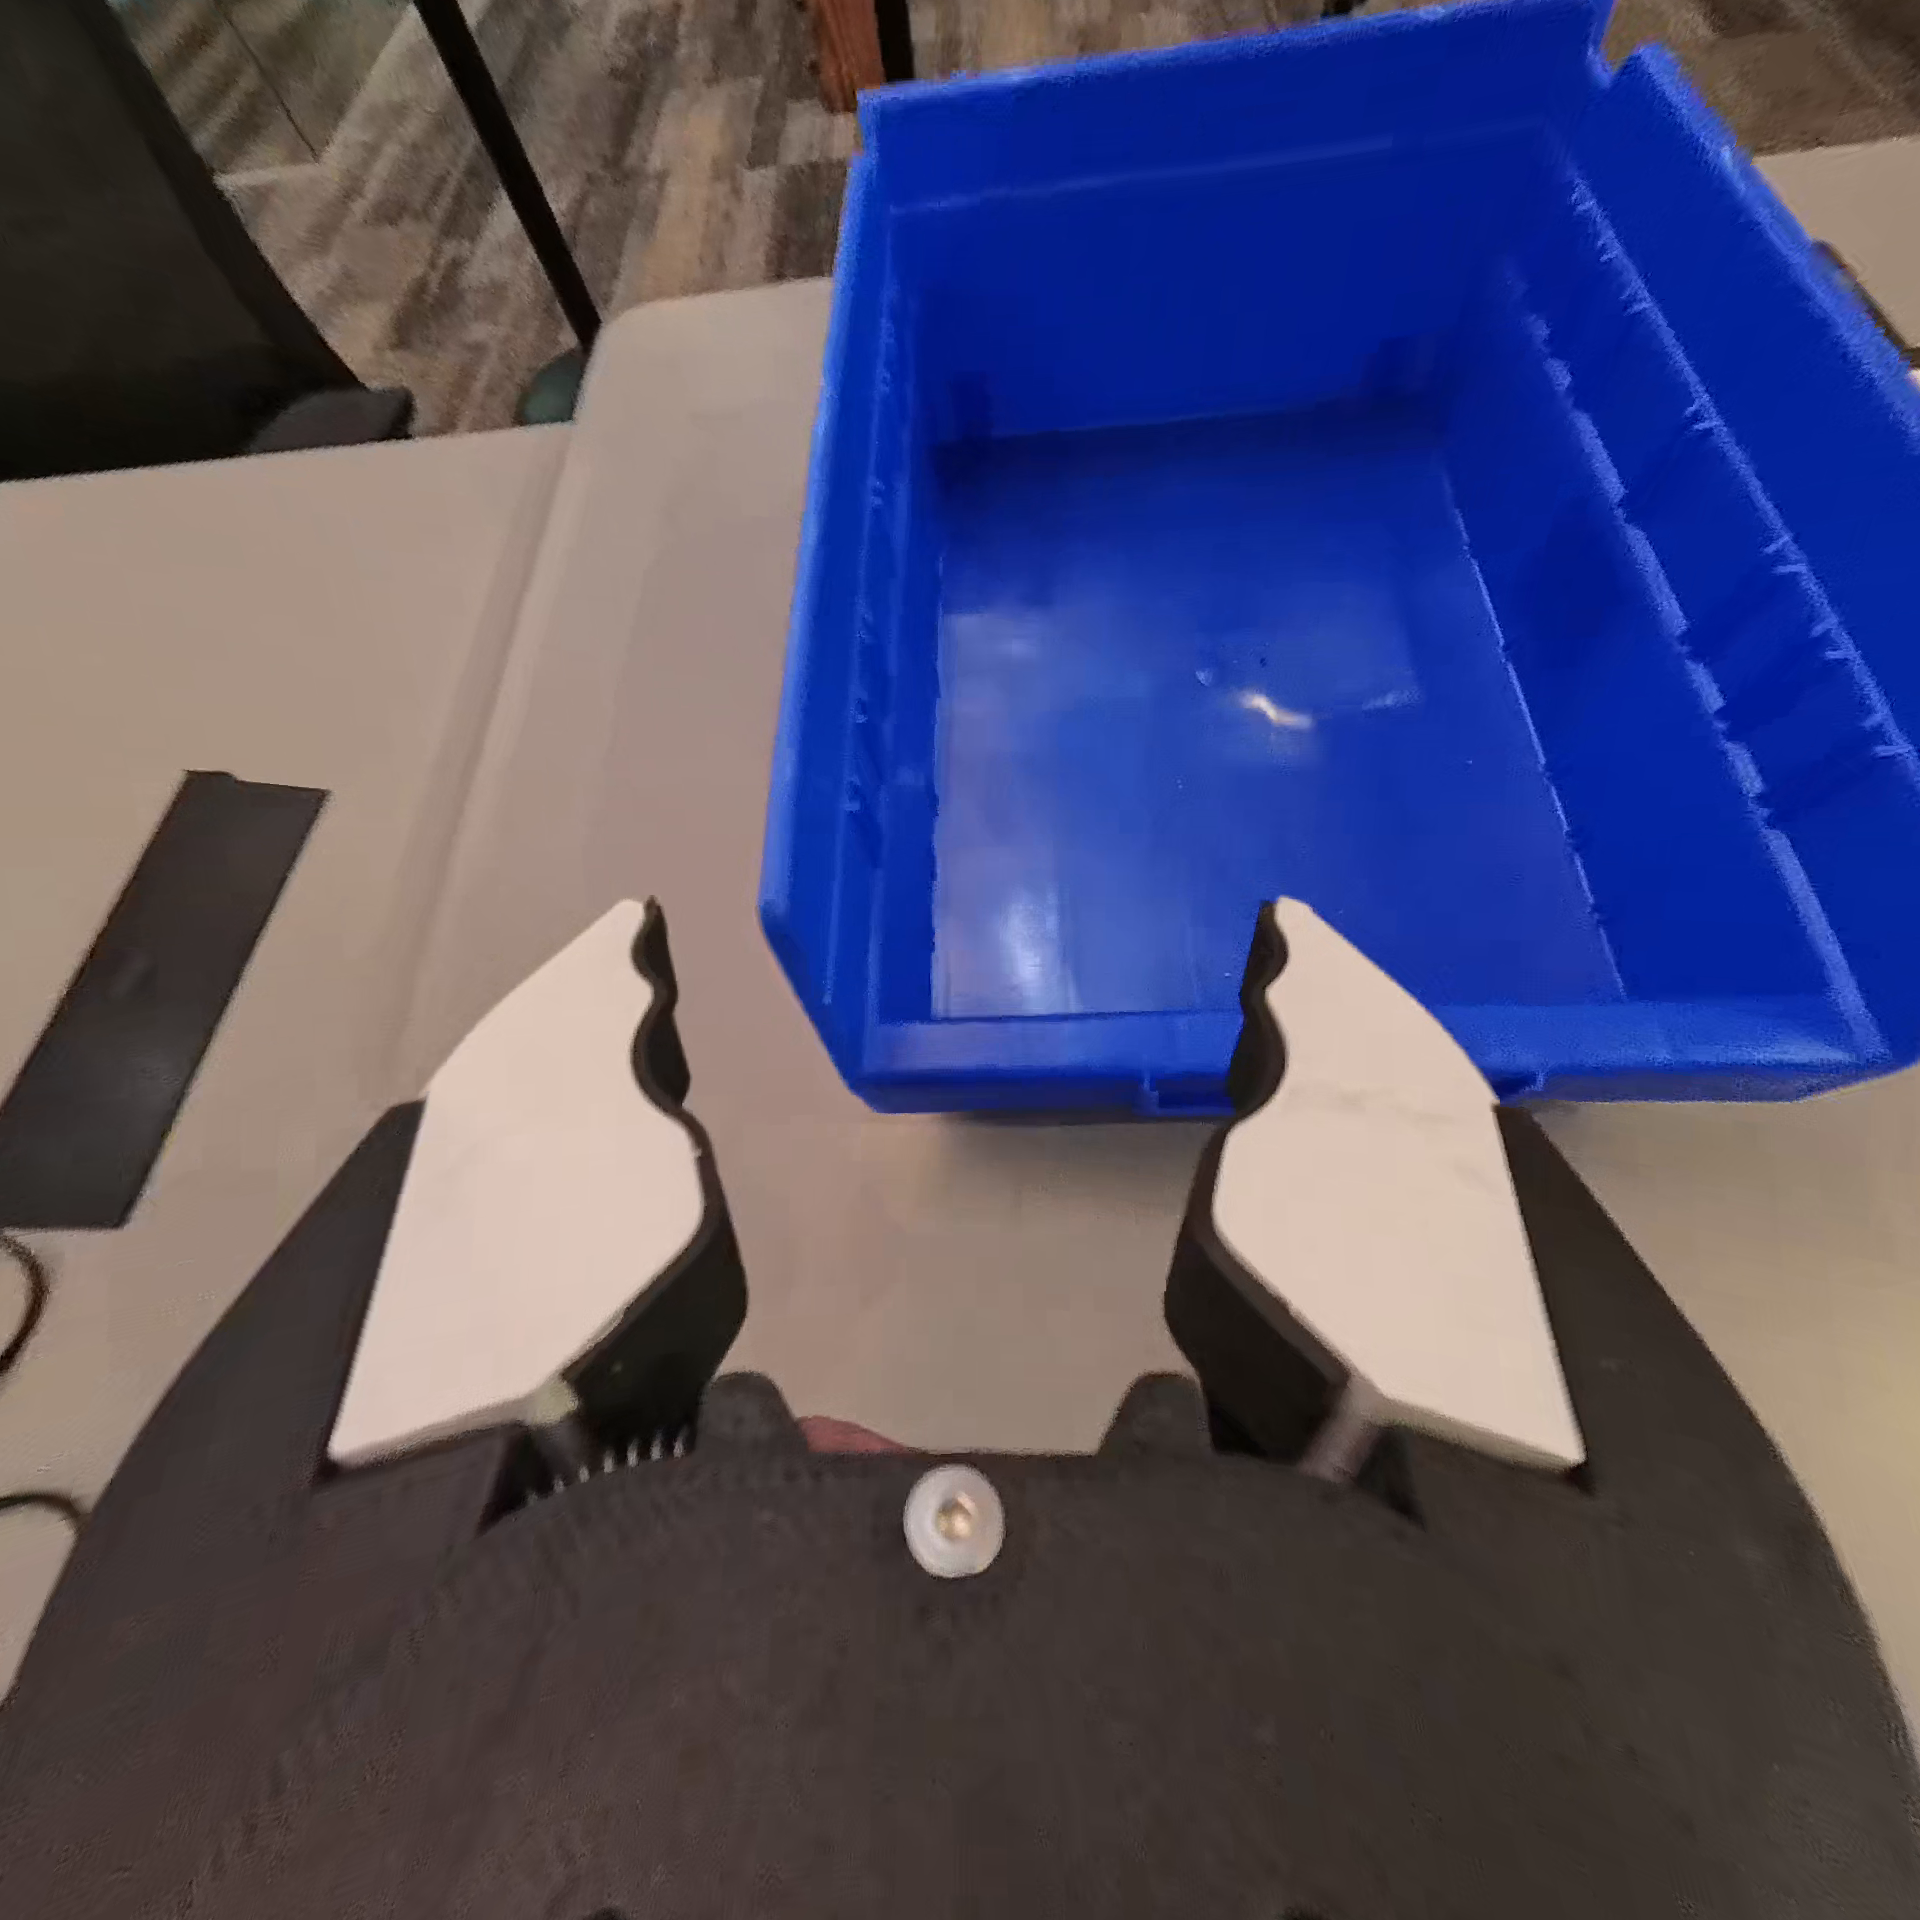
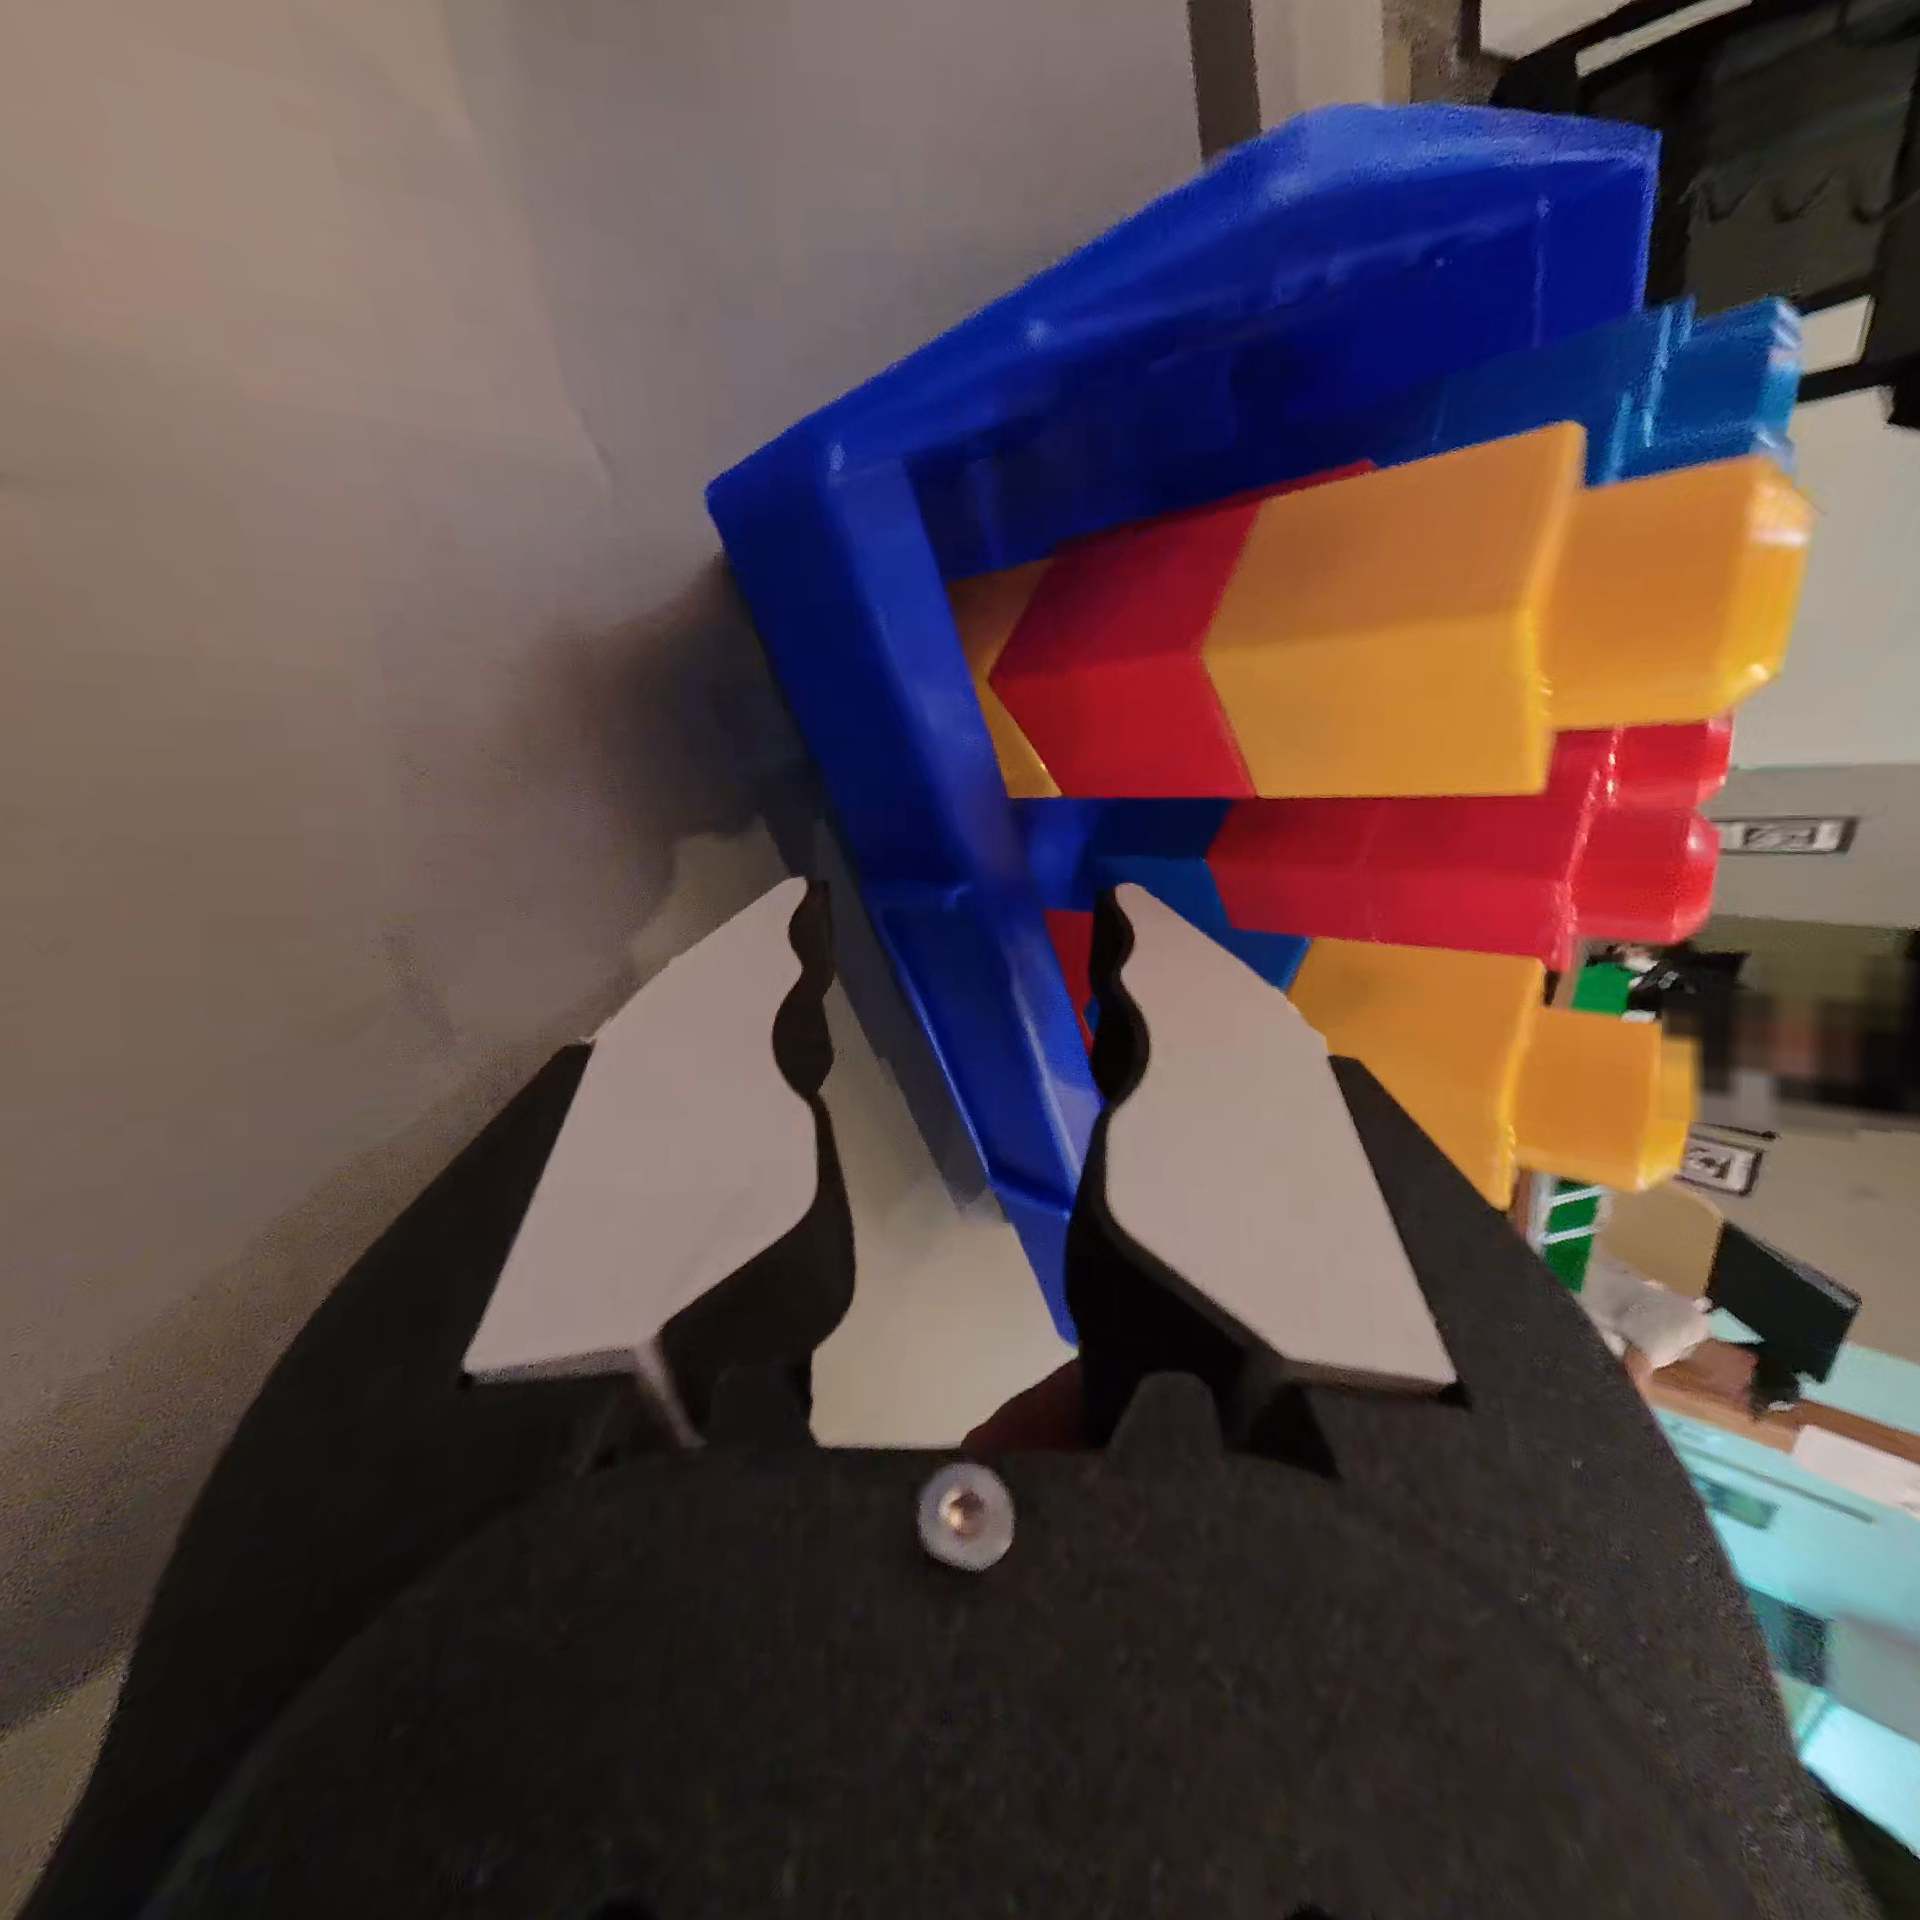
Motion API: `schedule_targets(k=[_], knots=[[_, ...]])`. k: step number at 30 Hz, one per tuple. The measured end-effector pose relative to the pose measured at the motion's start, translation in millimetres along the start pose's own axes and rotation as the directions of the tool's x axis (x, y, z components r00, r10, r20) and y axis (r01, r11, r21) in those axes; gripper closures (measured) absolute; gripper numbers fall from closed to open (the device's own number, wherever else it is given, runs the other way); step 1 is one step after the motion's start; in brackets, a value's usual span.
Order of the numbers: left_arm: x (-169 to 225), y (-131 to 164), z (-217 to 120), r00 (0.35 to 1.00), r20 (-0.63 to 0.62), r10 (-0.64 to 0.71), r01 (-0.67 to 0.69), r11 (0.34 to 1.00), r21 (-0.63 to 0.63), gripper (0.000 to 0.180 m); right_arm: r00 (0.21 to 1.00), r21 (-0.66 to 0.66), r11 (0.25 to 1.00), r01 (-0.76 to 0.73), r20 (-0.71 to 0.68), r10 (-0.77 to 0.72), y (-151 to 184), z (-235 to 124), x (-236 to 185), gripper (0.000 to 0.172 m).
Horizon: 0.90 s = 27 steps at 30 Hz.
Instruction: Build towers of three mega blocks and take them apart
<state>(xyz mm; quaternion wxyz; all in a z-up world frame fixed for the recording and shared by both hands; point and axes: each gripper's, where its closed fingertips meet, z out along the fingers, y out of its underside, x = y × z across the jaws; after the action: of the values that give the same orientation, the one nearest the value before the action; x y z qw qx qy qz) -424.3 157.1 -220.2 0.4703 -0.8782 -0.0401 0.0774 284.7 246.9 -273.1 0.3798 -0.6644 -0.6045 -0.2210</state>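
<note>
Fingers of the left gripper (image 1: 956, 925) stand wide apart with nothing between them, hanging over the pale grey table (image 1: 416, 727) in the lower half of the left wrist view. Just past their tips, filling the upper right of that frame, sits a large blue plastic bin (image 1: 1714, 644) with ribbed inner walls; its glossy floor shows only reflections. One fingertip overlaps the bin's near rim in the picture. A flat black strip (image 1: 156, 987) lies on the table at the left edge, and patterned carpet shows beyond the table at the top.

In the right wrist view the right gripper (image 2: 961, 914) is closed on the rim wall of a smaller blue plastic bin (image 2: 1195, 343), which runs diagonally from the centre of the frame down between the two fingers. The bin appears turned on its side, its opening facing the right of the frame. Out of it project towers of stacked plastic mega blocks: an orange-and-red tower (image 2: 1351, 644) at centre right, a blue-and-red tower (image 2: 1455, 862) just below it, an orange-topped tower (image 2: 1455, 1070) lower right, and a blue tower (image 2: 1683, 405) at the upper right. The blocks lie just beside the right-hand finger (image 2: 1195, 1091). Whether that pad touches a block cannot be told.
</note>
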Motion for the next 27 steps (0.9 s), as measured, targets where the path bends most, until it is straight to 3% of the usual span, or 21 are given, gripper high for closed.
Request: schedule_targets(k=[5, 7, 10, 13, 27], knots=[[4.1, 12.1, 31.2, 0.999, -0.031, -0.018, 0.015, 0.996, -0.088, 0.081, 0.998, -0.031, 0.998, 0.053, -0.025, -0.054, 1.3, 13.6, 0.1, 0.131], [0.6, 13.2, 36.9, 1.0, -0.016, -0.008, 0.007, 0.995, -0.096, 0.091, 0.997, -0.033, 0.997, 0.067, -0.024, -0.068, 0.4, 15.2, 0.8, 0.136], [-7.0, 18.0, 42.6, 0.999, -0.015, -0.042, 0.04, 0.992, -0.122, 0.118, 0.995, -0.022, 0.995, 0.092, -0.033, -0.093, -1.4, 16.2, 1.0, 0.137], [-15.0, 18.7, 41.1, 0.997, -0.039, -0.068, 0.063, 0.99, -0.125, 0.176, 0.994, -0.014, 0.994, 0.11, -0.024, -0.11, -2.2, 15.8, 0.4, 0.137], [-5.5, 25.6, 31.3, 0.996, -0.087, 0.007, -0.02, 0.988, -0.156, 0.178, 0.992, 0.028, 0.992, 0.124, -0.017, -0.123, -28.8, -6.5, -26.4, 0.138]])
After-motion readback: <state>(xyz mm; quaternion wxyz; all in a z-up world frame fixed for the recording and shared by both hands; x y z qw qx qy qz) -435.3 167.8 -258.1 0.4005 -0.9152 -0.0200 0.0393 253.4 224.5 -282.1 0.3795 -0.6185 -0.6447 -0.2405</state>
